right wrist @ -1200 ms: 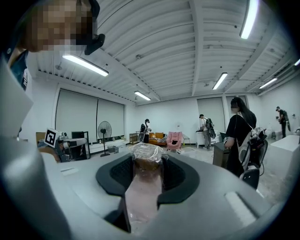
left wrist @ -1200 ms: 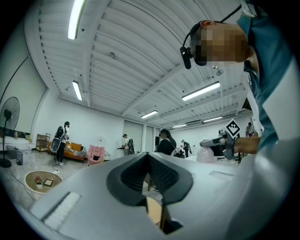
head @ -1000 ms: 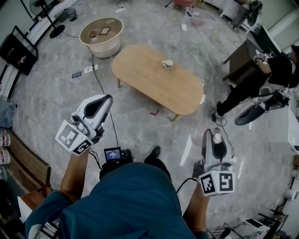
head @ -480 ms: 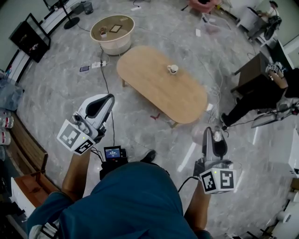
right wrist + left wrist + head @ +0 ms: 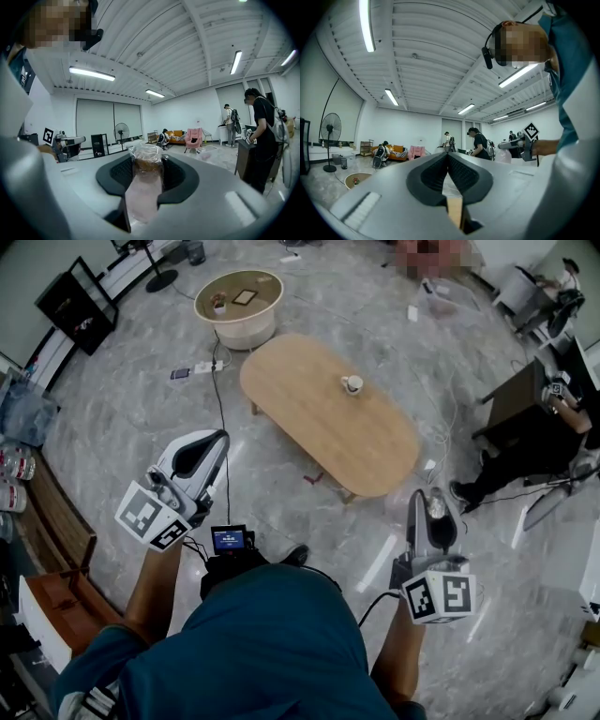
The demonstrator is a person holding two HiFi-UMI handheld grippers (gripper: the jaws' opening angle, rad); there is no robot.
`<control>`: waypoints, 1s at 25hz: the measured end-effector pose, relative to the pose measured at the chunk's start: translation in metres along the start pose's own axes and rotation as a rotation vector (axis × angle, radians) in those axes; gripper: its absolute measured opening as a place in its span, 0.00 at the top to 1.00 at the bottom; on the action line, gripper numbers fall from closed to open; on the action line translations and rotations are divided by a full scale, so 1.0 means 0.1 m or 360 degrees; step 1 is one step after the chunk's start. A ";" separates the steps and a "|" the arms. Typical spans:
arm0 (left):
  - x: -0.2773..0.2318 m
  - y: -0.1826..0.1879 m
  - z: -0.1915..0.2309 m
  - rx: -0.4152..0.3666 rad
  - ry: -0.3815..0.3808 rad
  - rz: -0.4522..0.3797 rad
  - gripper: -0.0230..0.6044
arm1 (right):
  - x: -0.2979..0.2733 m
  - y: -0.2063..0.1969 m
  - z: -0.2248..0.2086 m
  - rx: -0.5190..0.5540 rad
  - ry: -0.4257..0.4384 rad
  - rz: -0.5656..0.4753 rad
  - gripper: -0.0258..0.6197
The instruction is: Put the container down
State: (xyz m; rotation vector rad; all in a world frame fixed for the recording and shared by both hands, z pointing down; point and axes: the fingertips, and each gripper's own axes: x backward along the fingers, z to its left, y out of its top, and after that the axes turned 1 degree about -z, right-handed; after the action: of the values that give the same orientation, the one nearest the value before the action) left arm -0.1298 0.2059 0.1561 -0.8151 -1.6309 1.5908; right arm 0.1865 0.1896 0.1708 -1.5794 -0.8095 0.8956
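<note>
Right gripper view: your right gripper clamps the container, aloft, short of the wooden table. Left gripper pinched together, empty. Transport step; next, reach a surface, lower, release.

Cup on oval table; round table beyond, left.

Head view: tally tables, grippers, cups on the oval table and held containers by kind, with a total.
Tables: 2 (oval table, round table)
Grippers: 2 (left gripper, right gripper)
Cups: 1 (cup)
Containers: 1 (container)
Total: 6
</note>
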 end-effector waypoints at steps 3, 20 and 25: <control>-0.05 -0.01 -0.07 0.0000 0.0002 -0.0004 0.97 | 0.00 -0.01 -0.08 -0.0001 0.0014 -0.0009 0.75; -0.61 -0.13 0.21 0.0036 -0.0131 0.0005 0.97 | -0.32 -0.09 -0.26 -0.0036 -0.0089 0.0014 0.75; -1.04 -0.12 0.40 0.0053 -0.0270 -0.0031 0.97 | -0.46 -0.09 -0.31 -0.0055 -0.0194 0.0011 0.75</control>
State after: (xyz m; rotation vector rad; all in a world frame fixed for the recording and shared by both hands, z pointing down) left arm -0.1053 0.0970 0.1623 -0.6602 -1.7197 1.7079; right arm 0.1908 0.1364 0.1893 -1.5705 -0.9098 0.9951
